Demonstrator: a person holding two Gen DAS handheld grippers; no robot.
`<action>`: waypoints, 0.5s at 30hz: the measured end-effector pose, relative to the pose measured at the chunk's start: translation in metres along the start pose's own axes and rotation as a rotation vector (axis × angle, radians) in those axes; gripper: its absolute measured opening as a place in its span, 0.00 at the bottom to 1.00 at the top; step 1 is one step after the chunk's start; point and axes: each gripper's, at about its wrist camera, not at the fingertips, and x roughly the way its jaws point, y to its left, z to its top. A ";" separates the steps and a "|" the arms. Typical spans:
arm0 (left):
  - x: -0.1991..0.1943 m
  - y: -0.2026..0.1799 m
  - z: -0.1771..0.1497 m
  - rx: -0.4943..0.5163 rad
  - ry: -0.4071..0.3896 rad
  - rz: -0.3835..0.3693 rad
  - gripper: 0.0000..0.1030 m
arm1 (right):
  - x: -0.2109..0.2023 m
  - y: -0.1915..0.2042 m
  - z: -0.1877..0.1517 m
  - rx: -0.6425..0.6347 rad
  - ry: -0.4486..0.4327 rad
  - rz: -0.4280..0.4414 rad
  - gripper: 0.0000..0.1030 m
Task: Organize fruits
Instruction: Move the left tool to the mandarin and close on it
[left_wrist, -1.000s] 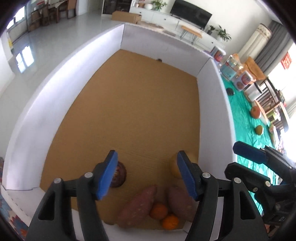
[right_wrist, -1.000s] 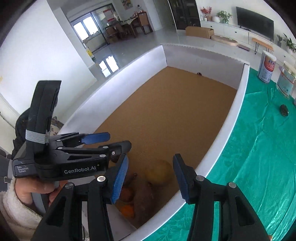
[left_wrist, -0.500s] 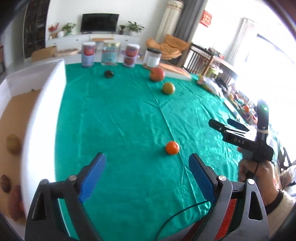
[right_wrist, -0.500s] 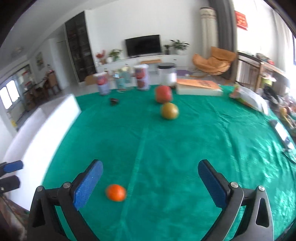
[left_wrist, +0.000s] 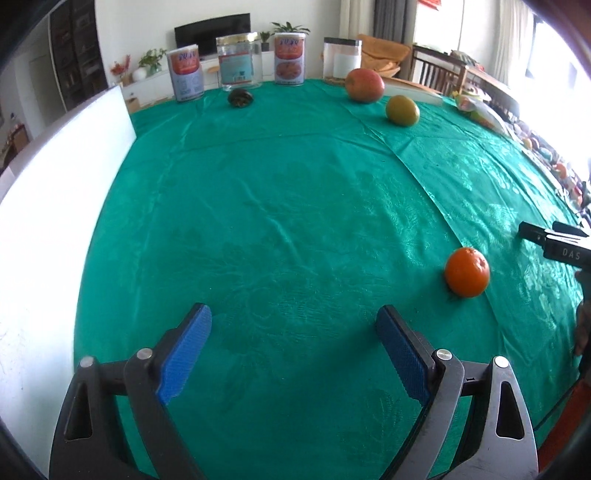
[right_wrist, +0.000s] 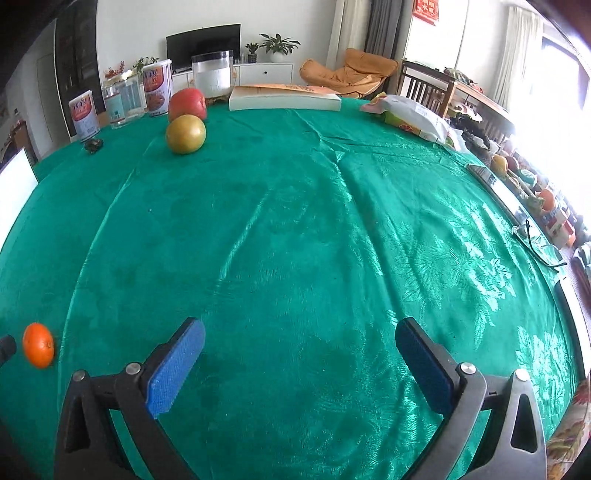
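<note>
A small orange (left_wrist: 467, 272) lies on the green tablecloth, ahead and right of my open, empty left gripper (left_wrist: 293, 325). It also shows at the far left of the right wrist view (right_wrist: 38, 345). A red-orange fruit (left_wrist: 364, 85) and a yellow-green fruit (left_wrist: 402, 110) sit at the far side, also in the right wrist view (right_wrist: 187, 103) (right_wrist: 185, 133). A small dark fruit (left_wrist: 239, 98) lies near the tins. My right gripper (right_wrist: 300, 338) is open and empty over bare cloth. The white box wall (left_wrist: 55, 192) stands at the left.
Tins and jars (left_wrist: 289, 59) line the far table edge. A flat white box (right_wrist: 284, 101) and a snack bag (right_wrist: 410, 116) lie at the far right. Glasses (right_wrist: 539, 243) rest near the right edge. The other gripper's tip (left_wrist: 554, 240) shows at right.
Both grippers have swung away from the box, where fruits and sweet potatoes lie, to face the green table. Both jaws have opened wider. The orange now sits nearer my left gripper.
</note>
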 end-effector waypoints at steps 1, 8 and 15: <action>0.000 -0.001 0.000 0.002 0.002 -0.004 0.90 | -0.002 0.000 -0.001 0.005 -0.010 -0.004 0.99; 0.005 0.000 0.001 -0.007 0.011 -0.007 0.94 | 0.009 -0.013 -0.002 0.074 0.038 0.049 1.00; -0.027 -0.031 -0.001 0.047 -0.097 -0.202 0.93 | 0.009 -0.012 -0.002 0.082 0.037 0.040 1.00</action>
